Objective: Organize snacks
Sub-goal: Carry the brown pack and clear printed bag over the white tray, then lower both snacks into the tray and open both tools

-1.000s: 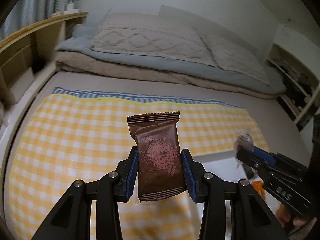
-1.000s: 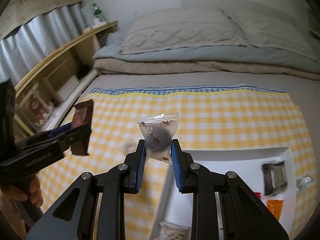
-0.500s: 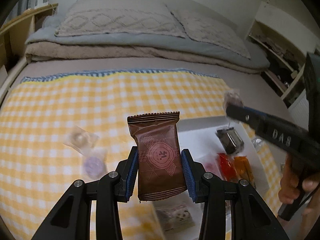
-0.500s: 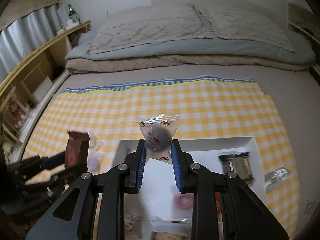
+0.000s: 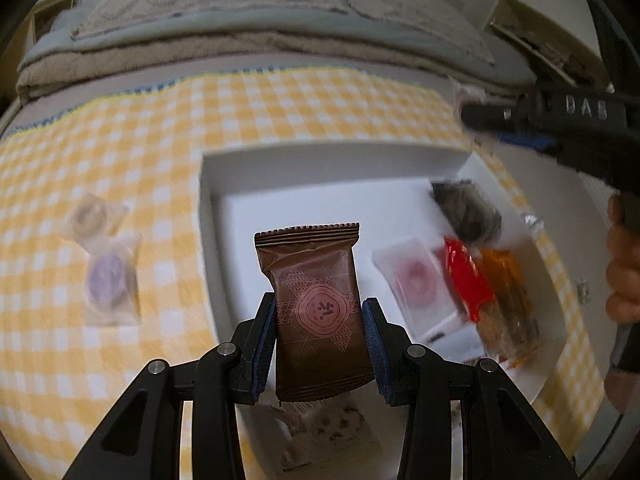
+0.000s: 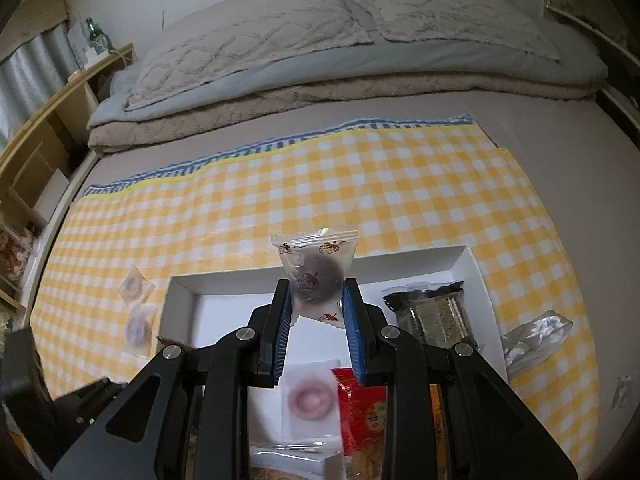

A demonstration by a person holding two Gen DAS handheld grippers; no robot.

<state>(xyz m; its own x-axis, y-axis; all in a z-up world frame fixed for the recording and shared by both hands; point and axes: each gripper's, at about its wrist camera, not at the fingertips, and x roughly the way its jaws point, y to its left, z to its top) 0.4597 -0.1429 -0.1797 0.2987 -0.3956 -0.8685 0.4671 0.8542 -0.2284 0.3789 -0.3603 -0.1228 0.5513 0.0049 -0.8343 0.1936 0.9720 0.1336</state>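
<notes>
Left wrist view. Left tool [image 5: 319, 332] pinches a brown packet [image 5: 318, 312] between its blue pads; the packet stands upright, its crimped top edge above the fingertips, its bottom edge below them. Directly beyond the packet lies a white tray [image 5: 208, 200] on a yellow checked cloth [image 5: 280, 104], which is spread on a bed [image 5: 256, 60]. Inside the tray, right of the tool: a pink ring sweet [image 5: 416, 280] in a clear wrapper, a red packet [image 5: 466, 284], an orange packet [image 5: 508, 292], and a dark packet [image 5: 466, 210] nearer the far wall. A pale cookie packet [image 5: 324, 432] shows below the tool's fingers. On the cloth left of the tray, well apart from the tool, lie a beige ring sweet [image 5: 86, 216] and a purple sweet [image 5: 108, 280], touching each other. Right tool [image 5: 468, 110] enters from the upper right edge, blurred, with a clear bag at its tip; a hand [image 5: 622, 280] grips its handle.

Right wrist view. Right tool [image 6: 316, 304] pinches a clear bag [image 6: 316, 268] holding a dark round sweet; strawberry prints on the film. The bag sticks up past the fingertips, over the tray's far wall [image 6: 224, 280]. In the tray beside the right finger: the dark packet [image 6: 434, 308]. Below the tool: the pink ring [image 6: 310, 396] and the red packet [image 6: 362, 408]. A silvery wrapper [image 6: 536, 338] lies on the cloth just outside the tray's right wall. Both ring sweets [image 6: 136, 304] lie on the cloth left of the tray. Part of the left tool shows at the lower left, dark and unclear.
</notes>
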